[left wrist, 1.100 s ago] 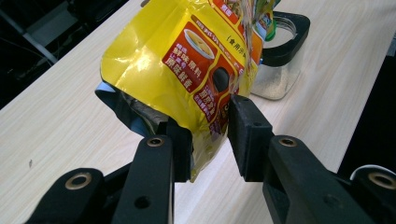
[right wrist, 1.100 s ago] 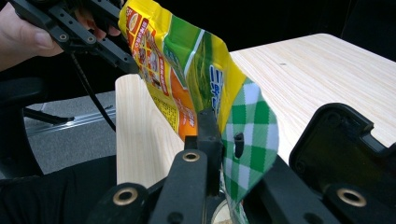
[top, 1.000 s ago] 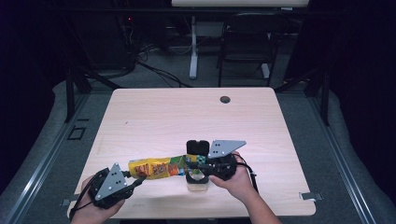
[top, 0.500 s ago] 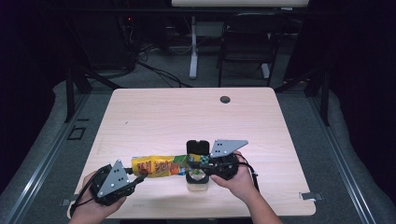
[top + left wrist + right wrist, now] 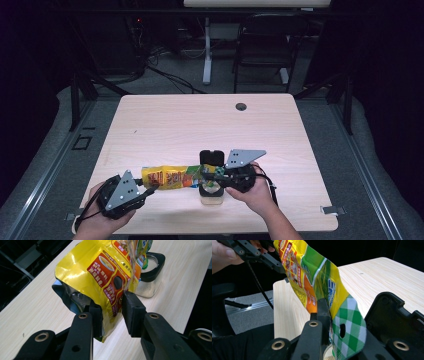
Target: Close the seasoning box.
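Snack pouch (image 5: 172, 176), yellow with red and green print, stretched level between the two tools in the lower centre of the high view, lifted off the bench (image 5: 165, 125). Left tool (image 5: 146, 191), lower left of that frame, clamped on the pouch's yellow end; in the left gripper view its two black jaws pinch the foil from either side low in the frame, the pouch (image 5: 105, 272) rising toward the top centre. Right tool (image 5: 212, 176), just right of centre in the high view, clamped on the pouch's green-checked end; in the right gripper view the checked flap (image 5: 348, 332) sits pressed between the jaws at bottom centre, the rest of the pouch (image 5: 312, 272) running up to the upper left, where the left tool (image 5: 277, 267) and its hand (image 5: 222, 255) hold the far end. Clear jar (image 5: 211, 192) stands on the bench under the right tool, black rim open; in the left gripper view the jar (image 5: 150, 280) shows at upper right, behind the pouch. Small dark round spot (image 5: 241, 106) on the bench near its far edge, upper centre.
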`<state>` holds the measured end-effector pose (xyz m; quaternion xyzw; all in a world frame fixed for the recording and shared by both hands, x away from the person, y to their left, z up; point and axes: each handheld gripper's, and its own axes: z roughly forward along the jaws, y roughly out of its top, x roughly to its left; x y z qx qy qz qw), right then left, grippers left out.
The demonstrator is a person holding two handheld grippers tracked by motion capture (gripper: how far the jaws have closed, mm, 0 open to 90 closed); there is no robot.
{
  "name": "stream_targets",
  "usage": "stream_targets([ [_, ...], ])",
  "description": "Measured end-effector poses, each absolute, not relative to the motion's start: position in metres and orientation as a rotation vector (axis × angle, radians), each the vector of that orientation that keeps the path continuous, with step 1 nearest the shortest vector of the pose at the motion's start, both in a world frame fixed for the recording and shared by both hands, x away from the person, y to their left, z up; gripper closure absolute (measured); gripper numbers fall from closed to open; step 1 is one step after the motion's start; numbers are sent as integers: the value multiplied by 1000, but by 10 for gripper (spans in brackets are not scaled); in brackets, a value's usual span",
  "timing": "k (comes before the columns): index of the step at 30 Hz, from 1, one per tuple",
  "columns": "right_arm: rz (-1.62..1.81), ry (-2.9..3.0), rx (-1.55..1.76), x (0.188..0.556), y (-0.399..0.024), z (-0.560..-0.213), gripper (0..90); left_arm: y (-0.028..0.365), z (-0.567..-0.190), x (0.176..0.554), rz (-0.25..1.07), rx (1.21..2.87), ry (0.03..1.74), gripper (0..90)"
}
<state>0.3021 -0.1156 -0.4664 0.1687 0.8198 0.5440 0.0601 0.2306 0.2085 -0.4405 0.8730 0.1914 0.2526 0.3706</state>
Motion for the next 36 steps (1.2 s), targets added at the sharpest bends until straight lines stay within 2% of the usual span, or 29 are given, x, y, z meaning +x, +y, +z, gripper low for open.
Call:
stream_targets([
  [36, 1674, 2490, 500, 302, -116, -470, 852, 204, -428, 231, 687, 2259, 452, 712],
])
